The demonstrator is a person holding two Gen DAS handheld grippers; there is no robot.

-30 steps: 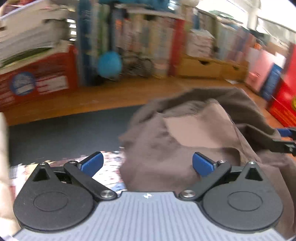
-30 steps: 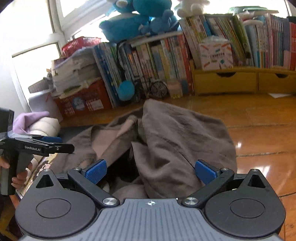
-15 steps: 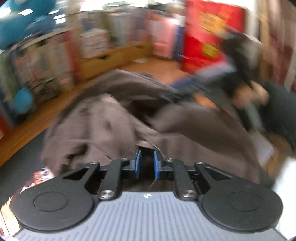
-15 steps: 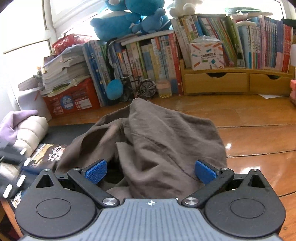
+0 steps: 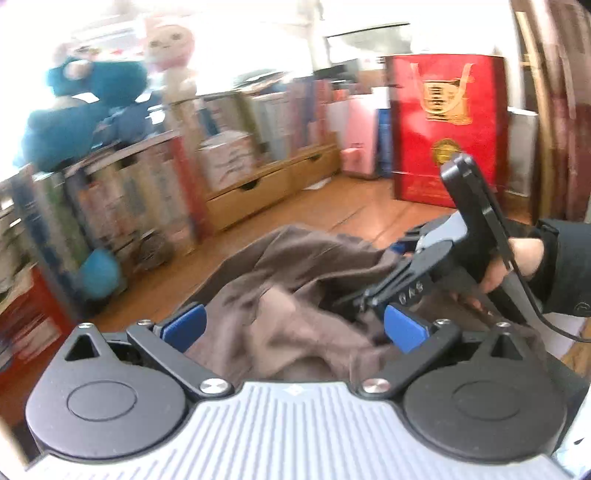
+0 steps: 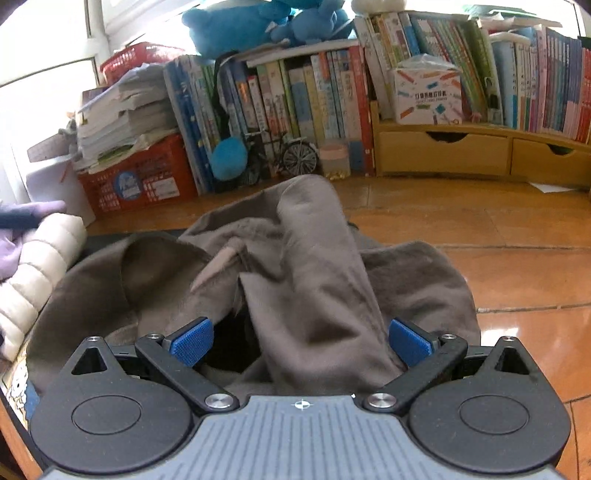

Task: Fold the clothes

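A crumpled brown-grey garment (image 6: 303, 273) lies heaped on the wooden table; it also shows in the left wrist view (image 5: 288, 295). My left gripper (image 5: 293, 326) is open, its blue pads wide apart with cloth bunched between them but not clamped. My right gripper (image 6: 301, 341) is open just above the near edge of the heap, a raised fold of cloth running between its pads. In the left wrist view the right gripper (image 5: 410, 280) reaches in from the right over the garment, held by a hand in a dark sleeve.
Books (image 6: 303, 96), blue plush toys (image 6: 236, 26) and wooden drawers (image 6: 443, 151) line the back. A red crate (image 6: 136, 181) stands back left. A white padded jacket (image 6: 33, 273) lies left. A red gift bag (image 5: 443, 125) stands to the right. A dark mat (image 6: 107, 240) lies under the garment.
My left gripper was open, shut on a fold of the garment half a second ago, and has opened again while swinging right. The garment's folds have shifted. The right gripper stayed open.
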